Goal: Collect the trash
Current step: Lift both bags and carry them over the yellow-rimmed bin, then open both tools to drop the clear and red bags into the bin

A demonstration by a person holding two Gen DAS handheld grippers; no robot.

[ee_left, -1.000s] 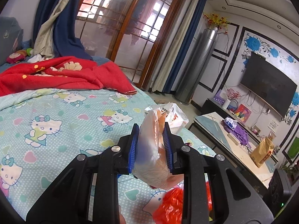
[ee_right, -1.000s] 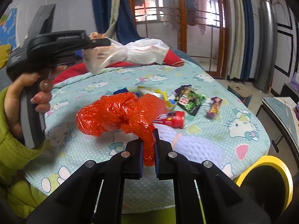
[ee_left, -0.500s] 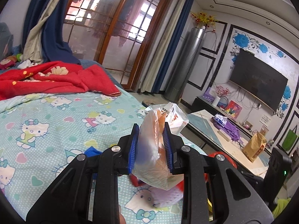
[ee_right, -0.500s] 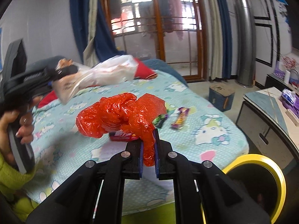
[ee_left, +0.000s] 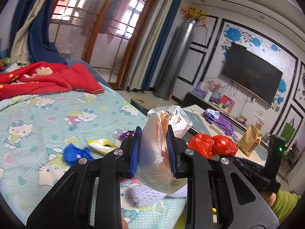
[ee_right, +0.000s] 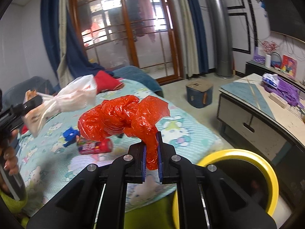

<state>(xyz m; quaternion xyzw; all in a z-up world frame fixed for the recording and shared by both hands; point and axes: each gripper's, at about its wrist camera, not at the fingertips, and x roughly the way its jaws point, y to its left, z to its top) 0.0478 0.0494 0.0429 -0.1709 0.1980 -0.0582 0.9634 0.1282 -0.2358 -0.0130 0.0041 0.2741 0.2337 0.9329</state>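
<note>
My left gripper (ee_left: 153, 145) is shut on a clear plastic bag (ee_left: 160, 148) with orange and white print, held above the bed; the bag also shows in the right wrist view (ee_right: 74, 97). My right gripper (ee_right: 151, 148) is shut on a crumpled red plastic bag (ee_right: 122, 118), held over the bed's edge; it shows in the left wrist view (ee_left: 211, 147) too. A yellow-rimmed trash bin (ee_right: 238, 154) stands just right of and below the right gripper. On the bed lie a red can (ee_right: 95, 147), a blue wrapper (ee_right: 70, 133) and a yellow wrapper (ee_left: 103, 145).
The bed has a Hello Kitty sheet (ee_left: 47, 118) and a red blanket (ee_left: 47, 80) at the back. A low cabinet (ee_right: 257, 114) stands right of the bin, a small box (ee_right: 199, 93) on the floor, a TV (ee_left: 249, 76) on the wall.
Both grippers have swung right, away from the bed's middle. The right gripper with the red bag now sits closer to the yellow bin, which fills more of its view.
</note>
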